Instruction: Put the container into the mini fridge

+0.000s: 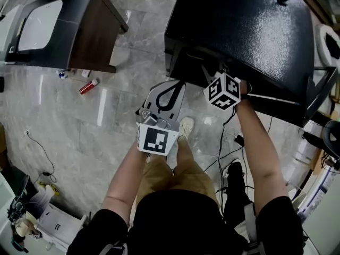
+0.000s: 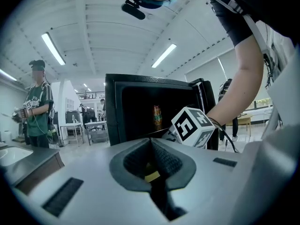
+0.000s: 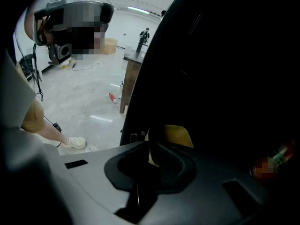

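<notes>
- The left gripper (image 2: 151, 144) has its two dark ribbed jaws pressed together along a central seam. Nothing is held between them, and only a small yellow patch shows down in the seam.
- In the head view this gripper hangs low in front of the person's legs, above the grey marbled stone floor (image 1: 79, 126) and well short of the fridge opening.
- The right gripper (image 3: 153, 139) also has its jaws closed against each other. A yellow piece (image 3: 172, 134) shows just past the tips, but the dark keeps me from telling what it is.
- The head view shows the right gripper's marker cube (image 1: 223, 92) at the mouth of the boxy black mini fridge (image 1: 244, 31), with the jaws reaching into the dark interior.
- The orange-and-green container (image 2: 157, 117), a slim can or bottle, stands upright inside the mini fridge towards the back. It is apart from both grippers.
- The fridge front is open, and the left gripper view looks straight into the cavity.
- A dark brown wooden table (image 1: 93, 33) stands to the fridge's left, and a small red bottle (image 1: 88, 86) lies on the floor just beside its base.
- The person's white shoe (image 1: 186, 126) rests on the floor just beside the left gripper.
- A bystander in a green shirt (image 2: 37, 104) stands at the far left of the left gripper view.
</notes>
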{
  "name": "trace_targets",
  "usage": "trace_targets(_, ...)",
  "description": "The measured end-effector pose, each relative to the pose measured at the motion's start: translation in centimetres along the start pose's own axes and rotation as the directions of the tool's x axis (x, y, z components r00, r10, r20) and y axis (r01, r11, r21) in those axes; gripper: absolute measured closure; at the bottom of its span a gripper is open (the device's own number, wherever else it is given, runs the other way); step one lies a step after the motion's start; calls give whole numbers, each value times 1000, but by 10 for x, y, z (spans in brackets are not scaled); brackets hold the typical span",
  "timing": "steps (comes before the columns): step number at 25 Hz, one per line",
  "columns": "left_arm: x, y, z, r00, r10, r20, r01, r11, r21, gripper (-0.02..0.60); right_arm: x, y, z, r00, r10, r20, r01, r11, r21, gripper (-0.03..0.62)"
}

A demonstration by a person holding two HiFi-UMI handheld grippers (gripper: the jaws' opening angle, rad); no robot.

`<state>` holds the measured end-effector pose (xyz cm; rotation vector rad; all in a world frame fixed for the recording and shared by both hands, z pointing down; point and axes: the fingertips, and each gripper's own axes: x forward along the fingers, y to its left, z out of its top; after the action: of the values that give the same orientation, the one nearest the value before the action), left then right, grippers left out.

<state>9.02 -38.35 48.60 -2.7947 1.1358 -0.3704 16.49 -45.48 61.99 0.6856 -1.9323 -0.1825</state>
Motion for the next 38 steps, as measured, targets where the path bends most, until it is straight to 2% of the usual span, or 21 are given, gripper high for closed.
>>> trace_targets(7, -8, 13, 29, 999, -16, 29, 15, 999, 34, 558, -50, 1, 39, 994, -60, 91, 53, 996, 78, 553)
trace_targets(13, -16, -8, 75, 998, -31, 54, 27, 997, 71, 558, -124, 3, 57, 971, -145, 188, 111, 977, 181, 553)
trace_targets(19, -30, -2, 103, 996, -58, 70, 51, 994, 98, 558, -170, 1, 82, 947, -218, 235, 150, 949, 277, 553)
trace_targets(26, -67, 8, 131, 992, -79, 102, 68, 993, 101, 558, -229, 16, 119, 904, -320, 282, 205, 906, 370, 553)
trace_targets(30, -93, 7, 151, 988, -91, 126, 79, 992, 98, 558, -266, 27, 137, 874, -389, 293, 240, 868, 436, 553)
trace_targets(38, -123, -1, 193, 974, -94, 205, 87, 995, 43, 558, -331, 31, 163, 797, -516, 312, 311, 795, 521, 553)
